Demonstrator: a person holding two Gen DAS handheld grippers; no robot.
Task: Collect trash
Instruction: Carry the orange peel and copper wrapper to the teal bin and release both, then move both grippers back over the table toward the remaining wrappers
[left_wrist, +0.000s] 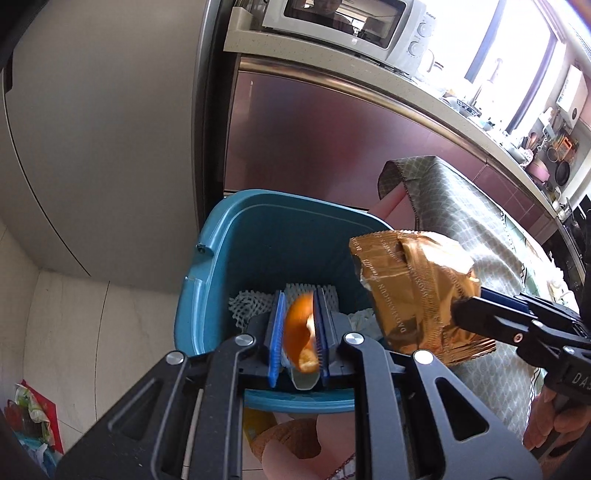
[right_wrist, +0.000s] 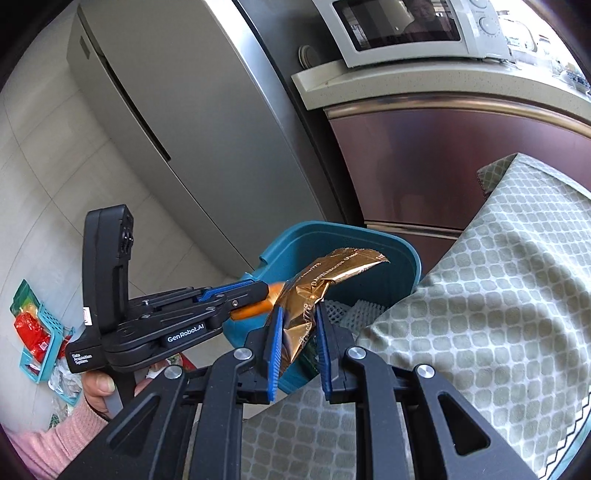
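Observation:
My left gripper (left_wrist: 300, 325) is shut on a piece of orange peel (left_wrist: 297, 328) and hangs over the open teal bin (left_wrist: 207, 266). White foam netting (left_wrist: 243, 306) and crumpled paper lie at the bin's bottom. My right gripper (right_wrist: 297, 332) is shut on a crumpled gold foil wrapper (right_wrist: 325, 277), held at the bin's (right_wrist: 402, 254) near rim. From the right wrist view the left gripper (right_wrist: 264, 295) comes in from the left with the orange peel (right_wrist: 251, 310). The left wrist view shows the gold wrapper (left_wrist: 413, 288) held by the right gripper (left_wrist: 469, 299) over the bin's right side.
A table with a green patterned cloth (right_wrist: 498, 295) stands right against the bin. Behind are a grey fridge (right_wrist: 192, 122), maroon cabinets (left_wrist: 332, 147) and a microwave (left_wrist: 343, 22) on the counter. A teal basket with packets (right_wrist: 37, 332) lies on the floor at left.

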